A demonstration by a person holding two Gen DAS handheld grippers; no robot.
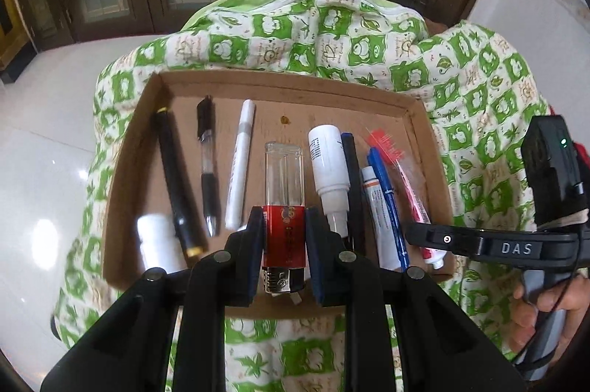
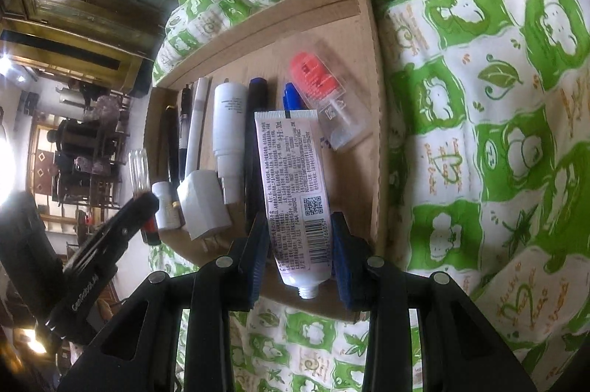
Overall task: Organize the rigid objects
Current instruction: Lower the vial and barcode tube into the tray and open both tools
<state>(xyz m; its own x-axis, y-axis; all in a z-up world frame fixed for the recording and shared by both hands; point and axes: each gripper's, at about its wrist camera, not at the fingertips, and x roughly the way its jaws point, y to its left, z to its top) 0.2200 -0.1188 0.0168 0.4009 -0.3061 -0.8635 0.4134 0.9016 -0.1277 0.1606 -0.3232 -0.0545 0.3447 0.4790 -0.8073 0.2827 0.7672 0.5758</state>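
Observation:
A shallow cardboard tray (image 1: 416, 130) lies on a green-and-white cloth and holds pens and small items in a row. My left gripper (image 1: 284, 244) is shut on a clear and red lighter (image 1: 284, 193), held over the tray's near middle. My right gripper (image 2: 298, 244) is shut on a white ointment tube (image 2: 291, 178) with printed text, over the tray's near right. The right gripper also shows at the right edge of the left wrist view (image 1: 416, 233). The left gripper shows at the left of the right wrist view (image 2: 147, 207).
In the tray lie a black pen (image 1: 173, 178), a clear pen (image 1: 207, 163), a white marker (image 1: 239, 163), a white bottle (image 1: 328, 167), a blue pen (image 1: 387, 200), a red toothbrush in wrap (image 2: 324, 89), a white plug (image 2: 202, 204) and a small white bottle (image 1: 155, 240). White tile floor lies left.

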